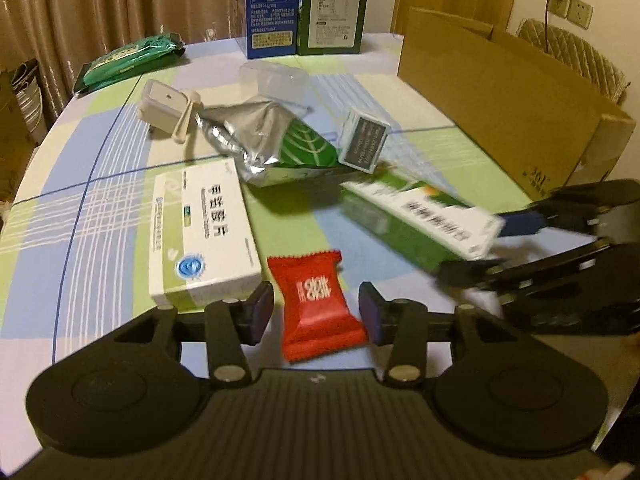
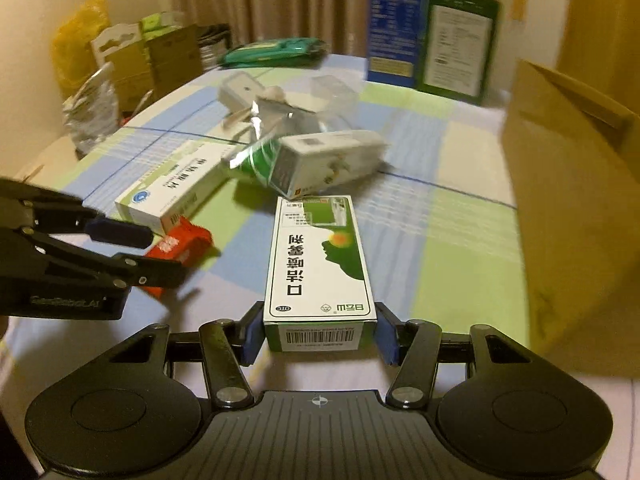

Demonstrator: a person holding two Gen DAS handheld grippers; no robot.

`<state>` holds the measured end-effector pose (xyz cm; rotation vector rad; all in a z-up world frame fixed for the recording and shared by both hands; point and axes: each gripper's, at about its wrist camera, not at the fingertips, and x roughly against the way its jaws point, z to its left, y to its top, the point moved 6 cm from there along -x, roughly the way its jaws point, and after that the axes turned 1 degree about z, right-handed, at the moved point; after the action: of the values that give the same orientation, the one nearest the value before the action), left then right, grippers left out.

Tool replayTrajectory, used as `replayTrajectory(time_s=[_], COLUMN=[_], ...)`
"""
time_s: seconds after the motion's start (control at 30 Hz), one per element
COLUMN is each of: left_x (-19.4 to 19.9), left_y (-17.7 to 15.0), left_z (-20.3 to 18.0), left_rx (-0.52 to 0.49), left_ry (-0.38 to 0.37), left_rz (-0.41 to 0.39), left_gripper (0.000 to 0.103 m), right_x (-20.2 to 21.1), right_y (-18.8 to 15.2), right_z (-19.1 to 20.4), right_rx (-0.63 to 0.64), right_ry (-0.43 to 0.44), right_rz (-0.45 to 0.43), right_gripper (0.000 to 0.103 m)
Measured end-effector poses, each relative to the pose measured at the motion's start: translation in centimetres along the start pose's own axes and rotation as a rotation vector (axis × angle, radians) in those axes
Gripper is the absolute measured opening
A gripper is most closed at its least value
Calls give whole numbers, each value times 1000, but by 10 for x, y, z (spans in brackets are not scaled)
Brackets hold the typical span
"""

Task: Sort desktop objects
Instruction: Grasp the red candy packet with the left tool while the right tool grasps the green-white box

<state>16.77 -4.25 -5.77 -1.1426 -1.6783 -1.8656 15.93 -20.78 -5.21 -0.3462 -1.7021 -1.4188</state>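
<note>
Nearest the cameras, the right gripper (image 2: 320, 330) pinches the long green-and-white spray box (image 2: 320, 264) by its barcoded end, blue pads pressed to both sides. Left of that box, the left gripper (image 1: 316, 312) stands spread around a red snack packet (image 1: 318, 306) lying on the checked tablecloth (image 1: 80, 240), pads apart from the wrapper. Just beyond the packet, left of the spray box, lies a flat white medicine box (image 1: 202, 236). Behind the spray box, a torn green-and-silver foil bag (image 1: 272, 140) and a small white box (image 1: 364, 138) lean together, with a clear plastic case (image 1: 276, 78) behind them. Right of the spray box stands a large cardboard carton (image 1: 500, 96); its inside cannot be seen. Farthest back stand two tall cartons (image 1: 304, 4), blue and green.
</note>
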Motion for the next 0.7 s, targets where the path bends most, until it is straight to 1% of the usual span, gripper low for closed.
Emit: replayTrajectory(time_s=[0.1,0.2,0.27,0.33,0.4,0.5,0.53,0.57,0.63,0.7], left_x=[-1,-2,-1,-3,-7,-11,-11,-10,-6,0], left_y=[-9,-11,-10,-7,-6,-6,-6,-6,-8,-12], left_z=[-1,-1,-2,-3,-2,-2,-2,-3,-3,-4], left_rx=[18,34,37,45,49,55,45,38,49,60], left_ry=[6,16,23,21,28,34,40,41,33,30], left_rz=[10,-8,-27,-39,-38,-32,-28,-21,-8,2], left_gripper=[41,41,41,41,41,40,37,31,23,22], right_x=[19,28,28,25,22,15,12,11,10,11], right_y=[-17,-30,-31,-29,-28,-27,-26,-26,-23,-21], right_z=[-2,0,0,-1,-4,-6,-6,-5,-4,-4], right_rx=[-42,-67,-68,-60,-70,-93,-91,-87,-71,-59], right_ry=[-30,-35,-45,-54,-56,-44,-43,-44,-53,-64], right_rz=[-4,-8,-19,-29,-42,-36,-33,-34,-44,-58], right_gripper=[53,53,53,55,61,62,62,62,62,62])
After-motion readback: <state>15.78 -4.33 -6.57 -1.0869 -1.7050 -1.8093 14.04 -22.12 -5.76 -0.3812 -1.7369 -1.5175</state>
